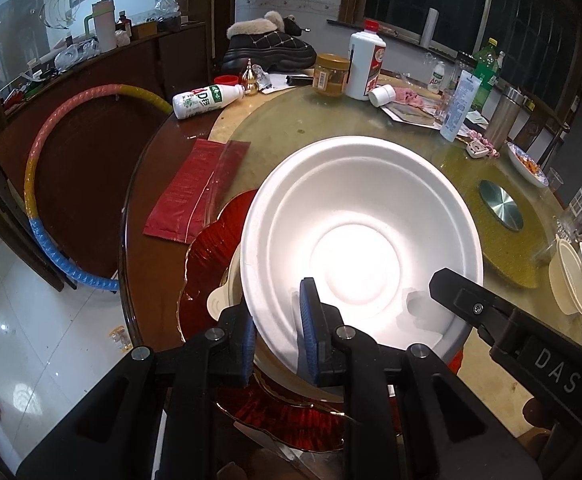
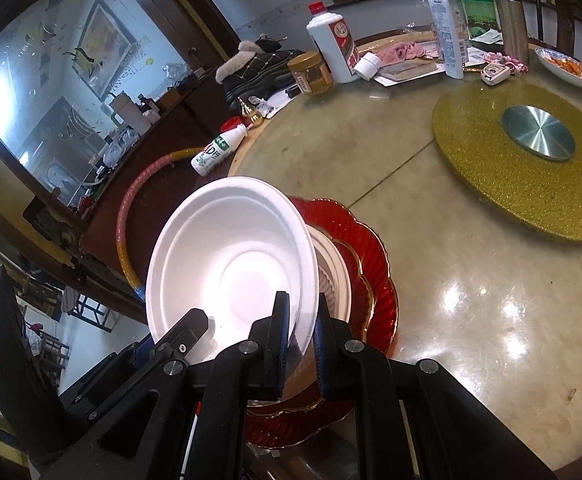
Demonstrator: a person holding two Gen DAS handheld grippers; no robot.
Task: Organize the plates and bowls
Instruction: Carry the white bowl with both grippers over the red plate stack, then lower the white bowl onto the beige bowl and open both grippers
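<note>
A large white foam bowl (image 1: 363, 240) (image 2: 235, 264) is held tilted over a stack on the round table. My left gripper (image 1: 279, 332) is shut on its near left rim, one blue pad inside and one outside. My right gripper (image 2: 302, 336) is shut on the opposite rim, and its black finger (image 1: 451, 284) also shows in the left wrist view. Beneath the bowl lie a cream dish (image 1: 219, 300) (image 2: 337, 276) and a red scalloped plate (image 1: 211, 248) (image 2: 375, 264) with a gold edge. Whether the bowl touches the stack is hidden. Two small cream bowls (image 1: 571, 280) stand at the right.
A gold glitter turntable (image 2: 531, 184) lies to the right. At the back stand a white bottle (image 1: 365, 64), a jar (image 1: 331, 74), a fallen milk bottle (image 1: 207, 100) and glasses (image 1: 579, 216). A red packet (image 1: 195, 188) lies left, and a hoop (image 1: 35, 184) leans off the table.
</note>
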